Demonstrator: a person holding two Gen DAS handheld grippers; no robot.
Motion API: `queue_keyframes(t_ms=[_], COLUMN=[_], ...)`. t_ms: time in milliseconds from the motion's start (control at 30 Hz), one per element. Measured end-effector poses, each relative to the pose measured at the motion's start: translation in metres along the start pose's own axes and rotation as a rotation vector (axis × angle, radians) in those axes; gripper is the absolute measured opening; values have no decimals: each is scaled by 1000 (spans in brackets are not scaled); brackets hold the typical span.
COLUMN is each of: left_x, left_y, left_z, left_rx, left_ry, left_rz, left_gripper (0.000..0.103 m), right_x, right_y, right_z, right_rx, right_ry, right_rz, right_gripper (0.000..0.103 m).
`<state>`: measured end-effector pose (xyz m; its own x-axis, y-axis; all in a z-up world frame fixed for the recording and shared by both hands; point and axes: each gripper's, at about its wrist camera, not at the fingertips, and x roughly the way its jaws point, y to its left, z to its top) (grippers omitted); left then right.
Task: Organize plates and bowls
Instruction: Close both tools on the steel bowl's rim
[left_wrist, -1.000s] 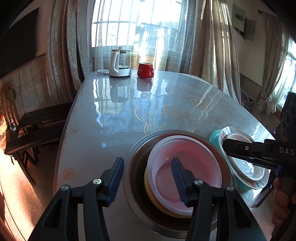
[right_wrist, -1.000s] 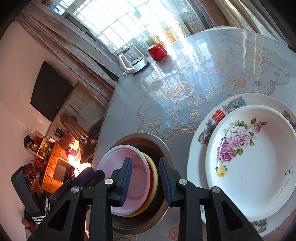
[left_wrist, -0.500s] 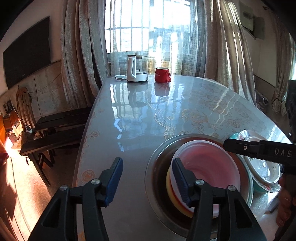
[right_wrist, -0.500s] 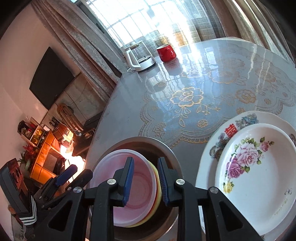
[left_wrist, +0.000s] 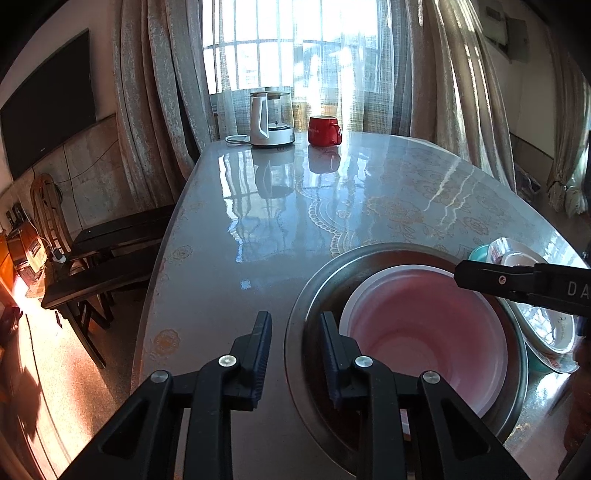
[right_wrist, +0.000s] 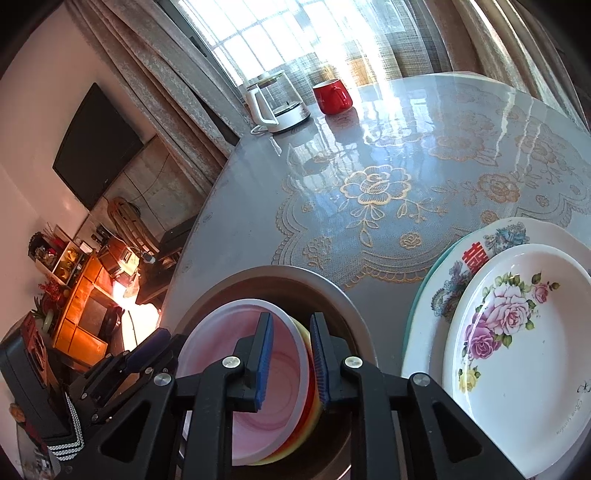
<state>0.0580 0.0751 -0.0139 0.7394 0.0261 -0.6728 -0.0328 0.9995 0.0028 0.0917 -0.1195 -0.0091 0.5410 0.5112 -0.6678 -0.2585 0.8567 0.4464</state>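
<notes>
Left wrist view: wide glossy table (left_wrist: 295, 206) with gold lace pattern, running to a curtained window. At the near right edge, a steel basin (left_wrist: 306, 317) holding a pink bowl (left_wrist: 424, 332) nested over a yellow bowl (right_wrist: 308, 373). Just right of the basin, a stack of flowered plates (right_wrist: 517, 350) on a teal plate (right_wrist: 424, 291), rose plate uppermost. At the far end, a white kettle (left_wrist: 269, 122) with a red mug (left_wrist: 324, 130) beside it. Left gripper (left_wrist: 295, 347) open, jaws either side of the basin's near rim, one finger over the table, the other inside the basin beside the pink bowl. Right gripper (right_wrist: 291, 358) open by a narrow gap, jaws straddling the rims of the nested bowls, not clamped.
</notes>
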Motion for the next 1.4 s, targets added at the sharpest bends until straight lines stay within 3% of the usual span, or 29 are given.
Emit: queue_keyframes(t_ms=[233,433,500,567,733,800,1000,1400], left_x=[-4,-14,-18,-21,-23,-22,-16,-9], left_y=[5,10,15,21,30,31,28,17], left_z=[1,1,0,-1,-5,-7,-14,-11], left_rx=[-38,-56,-72,-97,-117,-118,-112,-35], left_ry=[1,-18,-24,-27,-12,6,60,134], left_rz=[-13,-1,-10,-14,-28,-46,-88,-135], left_gripper=[32,53,65,68,67,58,45,35], right_x=[-25,-41,-45,-48,-51,-49,-38,-22], right_y=[-10,-20,-23,-24,-27,-28,-30,-18], right_z=[-3,-12,-15,-18,-27,-32,-46,-48], right_rx=[58,99,106,111,126,129,143,86], right_ry=[-56,-76,-72,-69,-43,-22,41,59], right_rz=[3,-22,-24,-34,-34,-39,-24,-75], right_gripper=[31,32,32,35,36,36,36,27])
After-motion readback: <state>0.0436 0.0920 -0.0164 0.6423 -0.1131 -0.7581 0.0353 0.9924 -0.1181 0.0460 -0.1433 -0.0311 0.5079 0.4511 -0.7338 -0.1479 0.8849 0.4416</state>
